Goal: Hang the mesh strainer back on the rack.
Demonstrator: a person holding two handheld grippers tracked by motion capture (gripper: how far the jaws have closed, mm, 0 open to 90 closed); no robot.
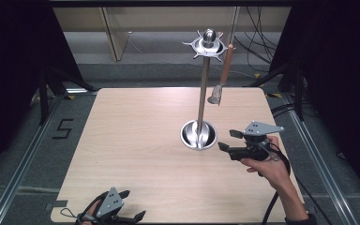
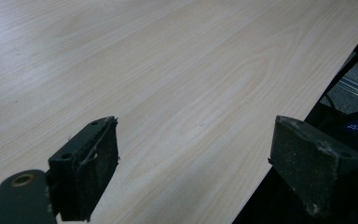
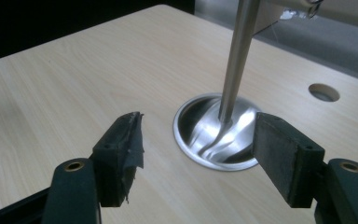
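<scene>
A: Entry, right tool [image 1: 227, 139]. Where does it sit against the stand?

B: Just beside the stand's round steel base [image 1: 198, 135], on its right in the high view, jaws pointing at it. Jaws apart, nothing between the pads. In the right gripper view the base [image 3: 214, 135] lies just beyond the jaw tips, not touching them, and the pole [image 3: 237, 56] rises from the dish, leaning slightly in that view.

A: Anything on the stand?

B: A spiked hanger ring with a ball knob at the top [image 1: 208, 43]. One utensil with a brown handle [image 1: 226, 70] hangs from the ring on the right side, its metal head pointing down, well above the bench.

A: Left tool?

B: Left tool [image 1: 127, 211] at the near edge of the bench, well apart from the stand. Jaws apart, empty; in the left gripper view bare wood lies between them.

A: Surface and room?

B: Bench [image 1: 136, 140] is pale wood-grain, rounded corners, with a small round hole [image 3: 324, 92] near the stand. Grey floor, a "5" marked on it at left [image 1: 62, 128], dark curtains on both sides, cables at far right.
</scene>
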